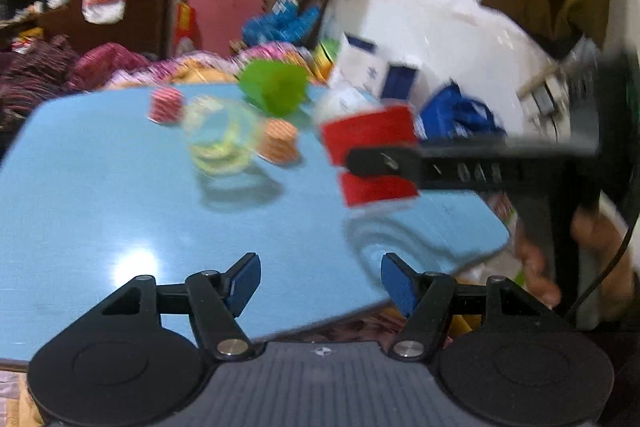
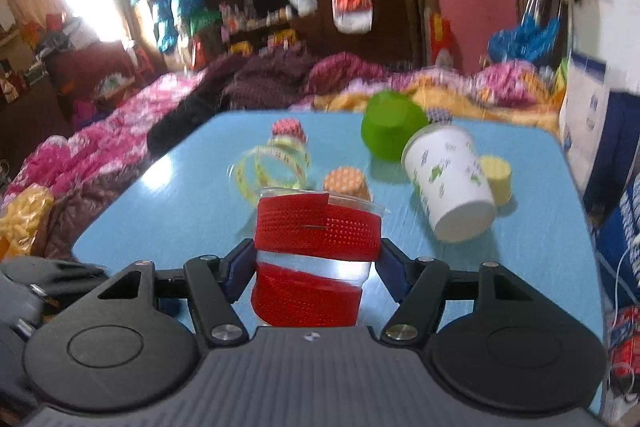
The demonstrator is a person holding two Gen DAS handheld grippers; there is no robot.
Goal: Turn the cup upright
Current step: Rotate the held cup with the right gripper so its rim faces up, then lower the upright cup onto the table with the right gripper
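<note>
A clear plastic cup with two red bands (image 2: 316, 247) stands mouth up between the blue pads of my right gripper (image 2: 316, 269), which is shut on it above the blue table (image 2: 168, 195). In the left wrist view the same cup (image 1: 372, 155) is held by the right gripper's black finger, a little above the table (image 1: 120, 211). My left gripper (image 1: 320, 285) is open and empty near the table's front edge. The frames are blurred.
A white paper cup (image 2: 452, 183) lies on its side at the right. A green cup (image 2: 390, 131) lies behind it. A clear cup with yellow print (image 2: 276, 167) lies on its side at the middle. Small cupcake liners (image 2: 346, 183) sit around them. Bedding surrounds the table.
</note>
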